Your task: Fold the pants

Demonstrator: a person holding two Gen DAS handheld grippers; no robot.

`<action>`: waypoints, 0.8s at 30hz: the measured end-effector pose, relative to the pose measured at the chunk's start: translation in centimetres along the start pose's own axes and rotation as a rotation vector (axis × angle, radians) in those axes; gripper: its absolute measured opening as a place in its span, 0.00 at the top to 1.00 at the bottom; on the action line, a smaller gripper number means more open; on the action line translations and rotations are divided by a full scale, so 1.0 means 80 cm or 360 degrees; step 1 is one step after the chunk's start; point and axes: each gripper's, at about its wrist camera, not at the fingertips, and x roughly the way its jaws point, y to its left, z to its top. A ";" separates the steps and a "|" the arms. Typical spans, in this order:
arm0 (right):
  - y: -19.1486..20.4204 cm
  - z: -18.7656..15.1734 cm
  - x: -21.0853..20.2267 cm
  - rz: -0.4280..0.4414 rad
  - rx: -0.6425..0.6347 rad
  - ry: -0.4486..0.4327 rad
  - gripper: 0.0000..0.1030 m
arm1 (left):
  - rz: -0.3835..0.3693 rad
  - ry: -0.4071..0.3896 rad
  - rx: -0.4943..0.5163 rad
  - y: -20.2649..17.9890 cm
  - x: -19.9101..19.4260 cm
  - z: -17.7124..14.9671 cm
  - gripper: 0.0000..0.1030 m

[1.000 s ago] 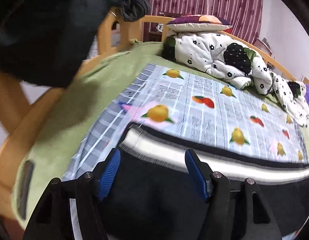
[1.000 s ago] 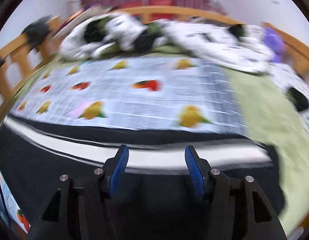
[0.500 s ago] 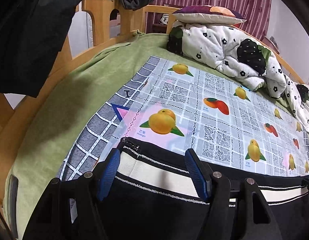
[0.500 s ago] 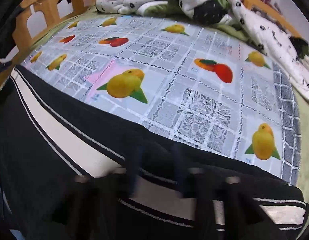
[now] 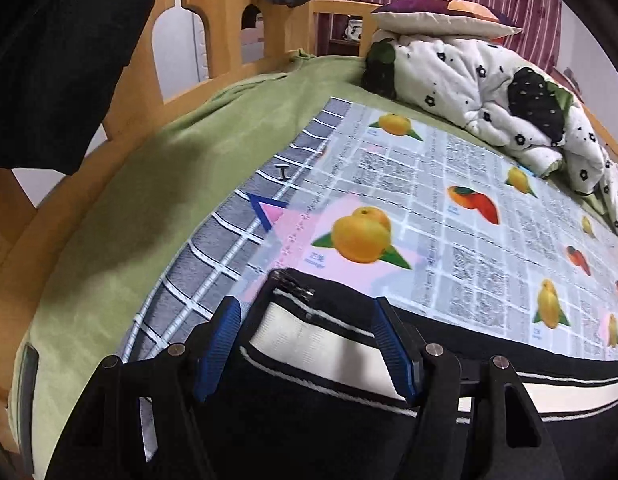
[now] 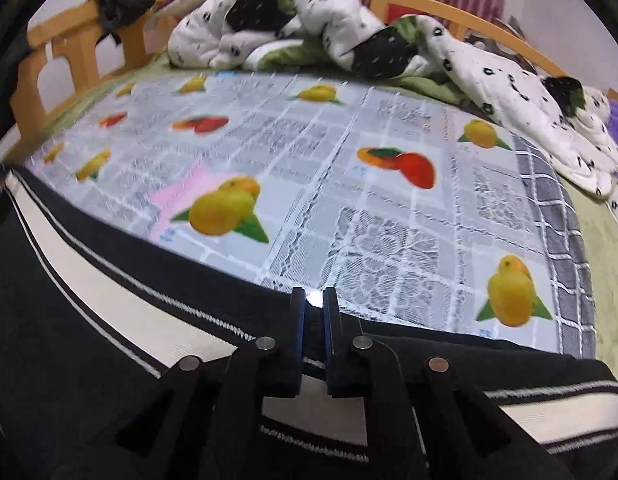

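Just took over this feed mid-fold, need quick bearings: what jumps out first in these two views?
The black pants with a broad white side stripe fill the near edge of the bed, lying on a fruit-print cloth. The right gripper has just been closing and is shut on the pants' far edge, while the left gripper hangs open over one end. A crumpled white quilt sits behind.

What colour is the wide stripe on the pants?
White stripe on black pants; left wrist view.

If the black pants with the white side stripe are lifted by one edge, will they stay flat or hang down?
The pants will probably hang limp: the cloth lies soft on the fruit-print mat. The right gripper, shut on their edge, pinches only a thin fold, so the rest likely drags.
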 end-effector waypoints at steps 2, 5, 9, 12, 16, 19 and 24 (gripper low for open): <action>-0.013 -0.002 -0.028 -0.0103 0.0033 -0.0062 0.92 | 0.0030 0.0016 0.0008 0.003 0.009 0.001 0.37; -0.043 -0.010 -0.051 -0.0200 0.0169 -0.0101 0.84 | 0.0018 0.0163 -0.0041 0.013 0.036 -0.002 0.37; -0.085 -0.037 -0.007 -0.0289 0.0423 0.0148 0.80 | -0.0060 0.0271 -0.0168 0.030 0.045 -0.006 0.37; -0.065 -0.024 -0.016 -0.0397 0.0310 0.0140 0.77 | -0.0050 0.0191 -0.0166 0.034 0.022 -0.005 0.37; -0.034 -0.001 -0.050 -0.0379 0.0390 0.0037 0.60 | -0.0139 0.0094 -0.0187 0.047 -0.016 -0.017 0.38; -0.003 0.004 -0.076 -0.0311 0.0479 -0.0011 0.45 | -0.0332 0.0078 -0.0108 0.055 -0.044 -0.034 0.42; 0.076 0.008 -0.099 -0.0258 0.0421 -0.0017 0.45 | -0.0427 0.0077 -0.0103 0.084 -0.088 -0.088 0.42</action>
